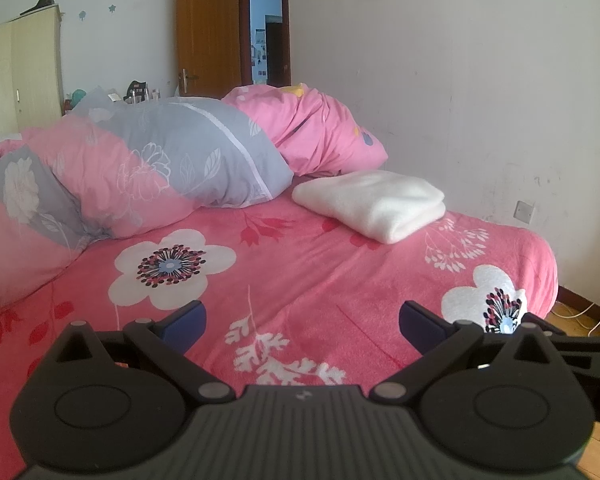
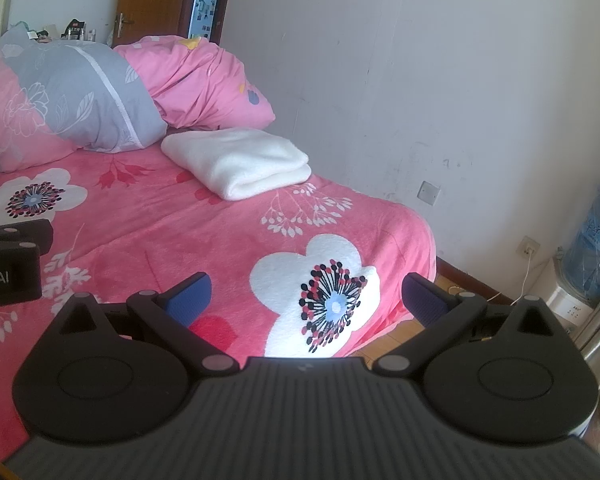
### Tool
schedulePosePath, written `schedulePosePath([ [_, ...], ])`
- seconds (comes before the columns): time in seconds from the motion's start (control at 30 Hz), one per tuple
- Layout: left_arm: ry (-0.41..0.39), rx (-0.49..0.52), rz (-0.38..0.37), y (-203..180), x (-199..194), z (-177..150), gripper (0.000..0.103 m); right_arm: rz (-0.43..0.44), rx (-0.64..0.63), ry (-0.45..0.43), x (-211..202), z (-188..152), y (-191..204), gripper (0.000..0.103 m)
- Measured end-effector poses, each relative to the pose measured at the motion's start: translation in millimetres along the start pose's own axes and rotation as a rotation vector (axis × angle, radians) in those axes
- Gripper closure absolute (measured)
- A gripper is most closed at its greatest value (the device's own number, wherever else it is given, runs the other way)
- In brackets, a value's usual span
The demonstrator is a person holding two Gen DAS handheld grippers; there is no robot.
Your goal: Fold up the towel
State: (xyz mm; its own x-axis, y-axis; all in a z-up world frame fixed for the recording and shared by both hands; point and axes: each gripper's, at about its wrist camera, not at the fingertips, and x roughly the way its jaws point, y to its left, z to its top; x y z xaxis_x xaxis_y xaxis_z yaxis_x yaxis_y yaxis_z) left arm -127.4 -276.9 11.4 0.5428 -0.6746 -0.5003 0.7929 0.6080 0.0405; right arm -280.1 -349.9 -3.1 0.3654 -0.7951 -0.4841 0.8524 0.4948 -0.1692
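Through my left wrist camera, my left gripper (image 1: 302, 326) hangs over the pink flowered bedspread (image 1: 300, 280) with its blue-padded fingers (image 1: 188, 322) spread wide and nothing between them. The white towel (image 1: 374, 202) lies folded into a thick bundle, well beyond my fingertips and a little to the right of them. It rests on the bedspread just in front of the pink pillow (image 1: 316, 128), with the grey-and-pink quilt (image 1: 172, 156) close on its left, and it sits near the bed edge that runs along the white wall (image 1: 460, 100).

Through my right wrist camera, my right gripper (image 2: 306, 300) is likewise wide open and empty, held above the near corner of the bedspread (image 2: 220, 240), over a big white flower print. The towel (image 2: 240, 160) lies well ahead and to the left of my fingertips, again just before the pink pillow (image 2: 204, 84). My left gripper (image 2: 12, 264) shows at the left margin, well short of the towel.
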Motion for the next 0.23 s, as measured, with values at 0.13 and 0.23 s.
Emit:
schedulePosePath([
  [0.13, 0.002, -0.001, 0.0, 0.3, 0.4, 0.1, 0.0, 0.001, 0.0, 0.002, 0.1, -0.1, 0.3, 0.001],
  [0.23, 0.003, -0.001, 0.0, 0.0, 0.3, 0.3, 0.0, 0.001, 0.0, 0.002, 0.0, 0.1, 0.5, 0.001],
])
